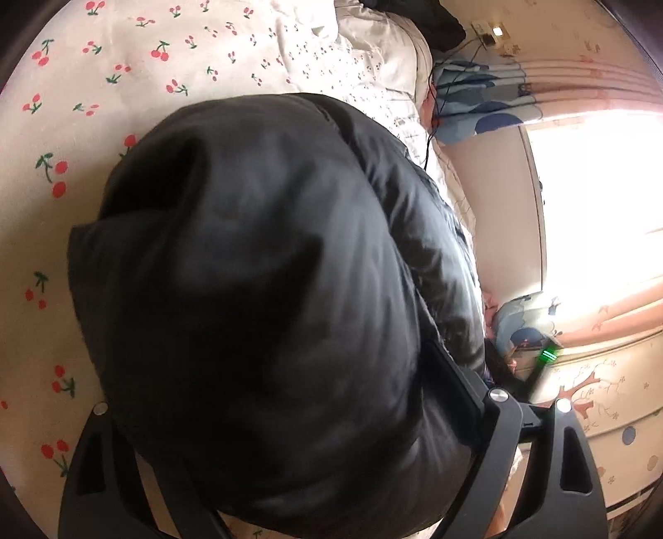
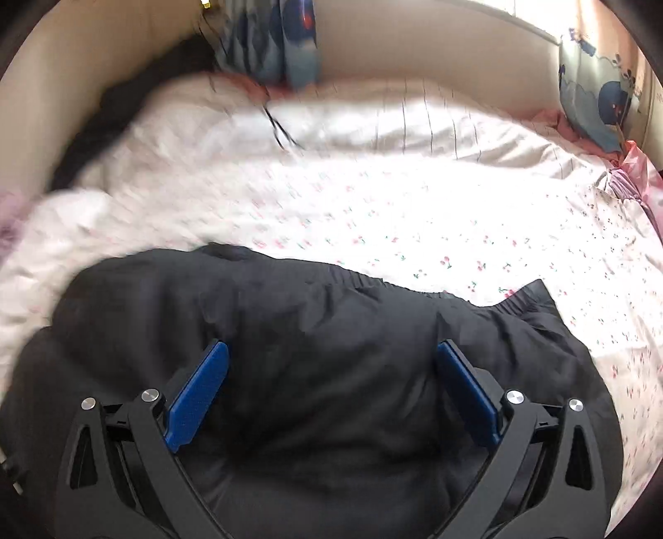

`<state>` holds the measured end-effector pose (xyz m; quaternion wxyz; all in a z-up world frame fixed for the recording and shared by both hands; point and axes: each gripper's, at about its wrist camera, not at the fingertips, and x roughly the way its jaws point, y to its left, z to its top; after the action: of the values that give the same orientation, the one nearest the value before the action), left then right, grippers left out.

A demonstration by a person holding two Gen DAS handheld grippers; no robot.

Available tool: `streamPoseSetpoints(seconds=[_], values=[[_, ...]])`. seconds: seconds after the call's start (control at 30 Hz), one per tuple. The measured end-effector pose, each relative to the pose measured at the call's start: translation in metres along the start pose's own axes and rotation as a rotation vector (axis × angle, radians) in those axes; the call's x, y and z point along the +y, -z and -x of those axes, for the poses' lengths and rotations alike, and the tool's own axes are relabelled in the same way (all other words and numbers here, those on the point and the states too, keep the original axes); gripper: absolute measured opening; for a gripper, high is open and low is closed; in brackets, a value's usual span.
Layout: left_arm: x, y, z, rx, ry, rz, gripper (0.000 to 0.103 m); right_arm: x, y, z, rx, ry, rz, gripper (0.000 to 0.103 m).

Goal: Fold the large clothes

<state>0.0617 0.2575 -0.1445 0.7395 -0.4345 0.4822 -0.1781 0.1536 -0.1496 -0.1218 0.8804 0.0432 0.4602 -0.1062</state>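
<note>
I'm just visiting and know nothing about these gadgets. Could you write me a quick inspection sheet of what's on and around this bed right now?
Surface: bed sheet, white with a red cherry print, rumpled toward the far side.
Job's things: black padded jacket, bunched in a puffy heap on the sheet.
Clutter: white quilt piled at the far side; another dark garment beyond it.
Grippers: left gripper is spread wide with jacket bulging between its fingers; right gripper is open, blue pads apart over the jacket.
Cables: thin black cable running down from a wall socket.
Surroundings: blue patterned pillows, bright window, painted drawers.
</note>
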Motion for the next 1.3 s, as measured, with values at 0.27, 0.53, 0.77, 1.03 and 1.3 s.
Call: streamPoseSetpoints(seconds=[0.27, 0.53, 0.77, 1.03, 1.3], values=[[0.005, 0.002, -0.002, 0.007, -0.03, -0.026, 0.077, -0.001, 0.042, 0.088, -0.155, -0.083, 0.071, 0.097], [-0.003, 0.008, 0.001, -0.031, -0.056, -0.069, 0.077, 0.018, 0.098, 0.091, -0.101, -0.064, 0.19, 0.097], [-0.009, 0.014, 0.003, -0.057, -0.106, -0.125, 0.077, 0.009, 0.131, 0.118, -0.105, -0.07, 0.219, 0.097], [-0.009, 0.015, 0.005, -0.071, -0.123, -0.134, 0.077, 0.027, 0.018, 0.109, -0.184, -0.034, 0.122, 0.097], [-0.012, 0.015, 0.004, -0.072, -0.124, -0.129, 0.077, 0.025, 0.009, 0.055, 0.041, -0.063, 0.085, 0.097]])
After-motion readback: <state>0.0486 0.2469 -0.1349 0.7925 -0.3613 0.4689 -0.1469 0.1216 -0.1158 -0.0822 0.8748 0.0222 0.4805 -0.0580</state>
